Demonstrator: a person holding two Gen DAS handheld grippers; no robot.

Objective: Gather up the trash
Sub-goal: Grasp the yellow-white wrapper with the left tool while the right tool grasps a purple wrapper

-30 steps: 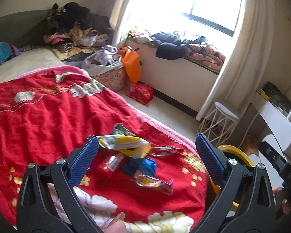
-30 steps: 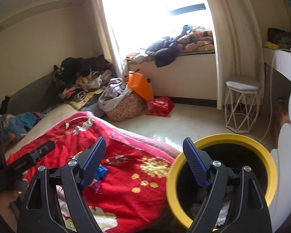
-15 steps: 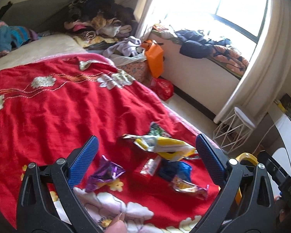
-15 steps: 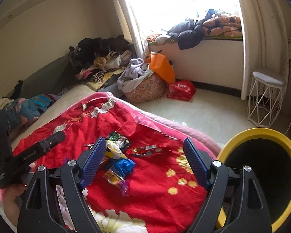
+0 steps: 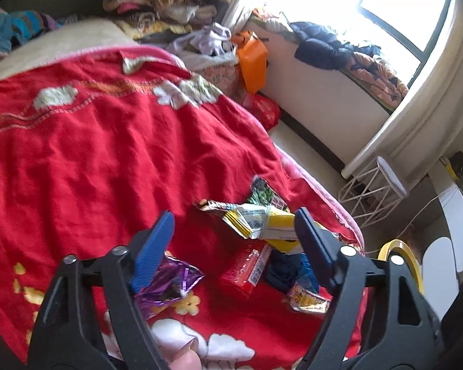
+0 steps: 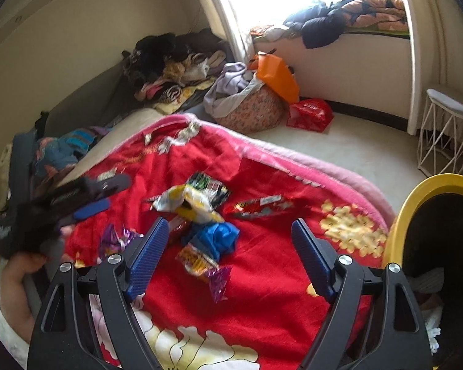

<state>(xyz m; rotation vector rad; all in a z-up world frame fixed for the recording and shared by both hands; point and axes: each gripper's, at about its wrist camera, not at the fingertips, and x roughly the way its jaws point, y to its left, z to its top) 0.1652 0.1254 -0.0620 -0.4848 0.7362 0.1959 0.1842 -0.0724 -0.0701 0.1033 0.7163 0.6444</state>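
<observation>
Several wrappers lie in a heap on the red blanket (image 5: 92,154): a yellow-white one (image 5: 262,219) (image 6: 194,200), a red one (image 5: 247,268), a purple one (image 5: 169,280) (image 6: 114,240), a crumpled blue piece (image 5: 285,269) (image 6: 217,236) and a small snack wrapper (image 5: 305,297) (image 6: 197,259). My left gripper (image 5: 233,219) hangs over the heap with its jaws closing; nothing is pressed between them. It shows blurred in the right wrist view (image 6: 92,197). My right gripper (image 6: 228,226) stands open above the blue piece. The yellow-rimmed bin (image 6: 416,203) (image 5: 398,246) stands beside the bed.
Past the bed stand a flowered laundry basket (image 6: 253,111), an orange bag (image 6: 277,77), a red bag (image 6: 310,112) and a white wire stool (image 6: 447,132). Clothes are piled at the bed's far end (image 6: 176,61) and on the window seat (image 6: 348,15).
Both grippers have come down and closer to the wrapper heap. The left jaws have narrowed. The purple wrapper has come into view, and the bin has slid to the right edge of the right wrist view.
</observation>
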